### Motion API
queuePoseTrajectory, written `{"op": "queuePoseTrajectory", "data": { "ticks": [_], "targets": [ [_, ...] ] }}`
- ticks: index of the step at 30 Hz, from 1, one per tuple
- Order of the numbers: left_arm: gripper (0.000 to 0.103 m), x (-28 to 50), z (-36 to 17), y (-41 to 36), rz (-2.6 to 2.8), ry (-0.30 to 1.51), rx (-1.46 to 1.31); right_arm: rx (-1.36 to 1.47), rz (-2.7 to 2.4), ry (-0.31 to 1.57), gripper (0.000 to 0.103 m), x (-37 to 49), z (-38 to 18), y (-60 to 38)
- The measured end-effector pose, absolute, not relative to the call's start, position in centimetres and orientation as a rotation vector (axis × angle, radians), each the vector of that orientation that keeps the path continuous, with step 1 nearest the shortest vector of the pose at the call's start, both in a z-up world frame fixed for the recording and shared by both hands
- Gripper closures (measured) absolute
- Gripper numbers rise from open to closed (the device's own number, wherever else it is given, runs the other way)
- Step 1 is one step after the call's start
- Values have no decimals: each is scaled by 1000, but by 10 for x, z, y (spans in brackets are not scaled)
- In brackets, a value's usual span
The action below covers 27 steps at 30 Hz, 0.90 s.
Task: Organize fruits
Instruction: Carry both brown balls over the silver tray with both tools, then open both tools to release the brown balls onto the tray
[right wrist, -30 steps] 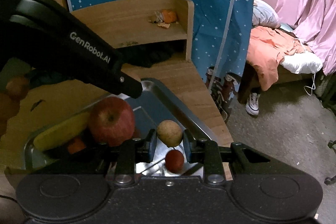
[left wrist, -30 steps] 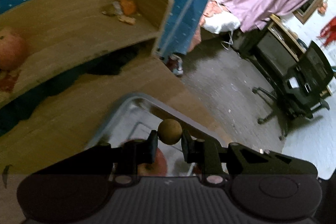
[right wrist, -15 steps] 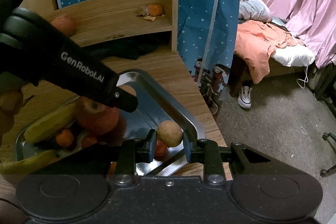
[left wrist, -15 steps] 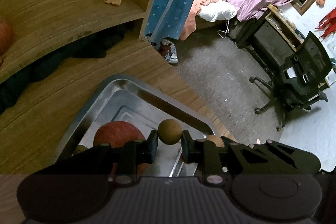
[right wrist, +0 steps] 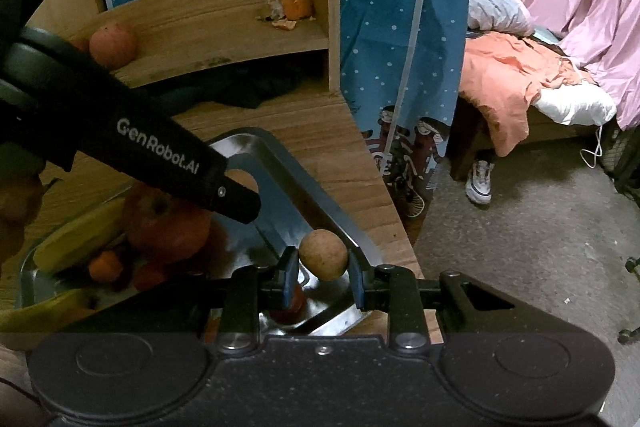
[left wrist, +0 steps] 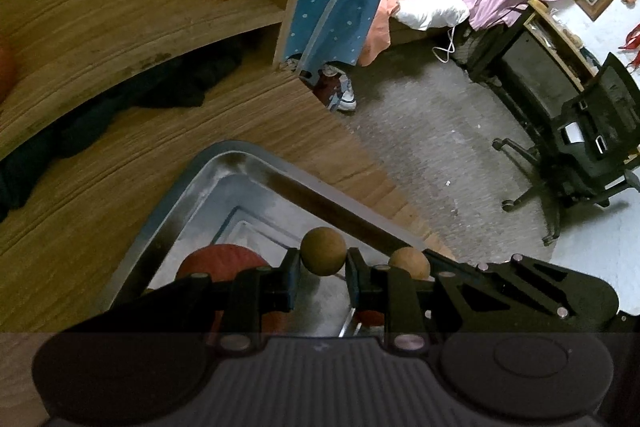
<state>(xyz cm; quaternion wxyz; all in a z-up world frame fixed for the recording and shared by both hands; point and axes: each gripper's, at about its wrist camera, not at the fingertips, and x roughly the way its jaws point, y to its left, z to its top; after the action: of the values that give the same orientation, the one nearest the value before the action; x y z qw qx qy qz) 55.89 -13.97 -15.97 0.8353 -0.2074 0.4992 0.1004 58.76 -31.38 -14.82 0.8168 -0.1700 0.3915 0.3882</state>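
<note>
Two handheld grippers hang over a metal tray (right wrist: 320,203) on a wooden table (left wrist: 80,219), each with its fingers closed on a small round brown fruit. The left gripper (left wrist: 323,263) pinches one brown fruit (left wrist: 323,251) above the tray's inner floor. The right gripper (right wrist: 323,267) pinches the other brown fruit (right wrist: 323,254) over the tray's right rim. Inside the tray lie a large red apple (right wrist: 168,227), a banana (right wrist: 80,239) and small orange-red fruits (right wrist: 105,265). Behind the tray a dark cloth (left wrist: 160,95) lies under a wooden shelf (right wrist: 224,27). The shelf carries a peeled orange (right wrist: 296,7) and another reddish fruit (right wrist: 113,43). Farthest right are a bed (right wrist: 520,79) and an office chair (left wrist: 580,147).
</note>
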Motion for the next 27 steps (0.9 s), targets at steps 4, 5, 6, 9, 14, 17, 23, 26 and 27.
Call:
{"op": "queuePoseTrajectory", "data": {
  "ticks": [4,5,6,9,14,17,23,26,27],
  "targets": [
    [76,564,-163,-140,224,1079,-435,-371,848,844,74,595,-151,-310],
    [76,564,-164,-140,225,1082,-434,-373,852,844,74,596,-152,-309],
    [76,565,-165,-140,228,1087,-434,-373,856,844,74,598,-152,-309],
    [76,567,-167,-141,239,1099,-432,-376,869,845,74,601,-153,-308],
    [74,571,-166,-141,245,1098,-430,-374,874,845,70,603,-153,-310],
    [68,569,-165,-140,251,1095,-429,-366,868,844,66,602,-152,-313],
    [48,564,-155,-145,248,1058,-408,-345,845,835,53,598,-147,-318],
    [36,560,-147,-147,249,1036,-382,-333,822,826,43,594,-142,-320],
    [26,558,-144,-147,255,1027,-375,-329,812,822,41,593,-141,-322]
  ]
}}
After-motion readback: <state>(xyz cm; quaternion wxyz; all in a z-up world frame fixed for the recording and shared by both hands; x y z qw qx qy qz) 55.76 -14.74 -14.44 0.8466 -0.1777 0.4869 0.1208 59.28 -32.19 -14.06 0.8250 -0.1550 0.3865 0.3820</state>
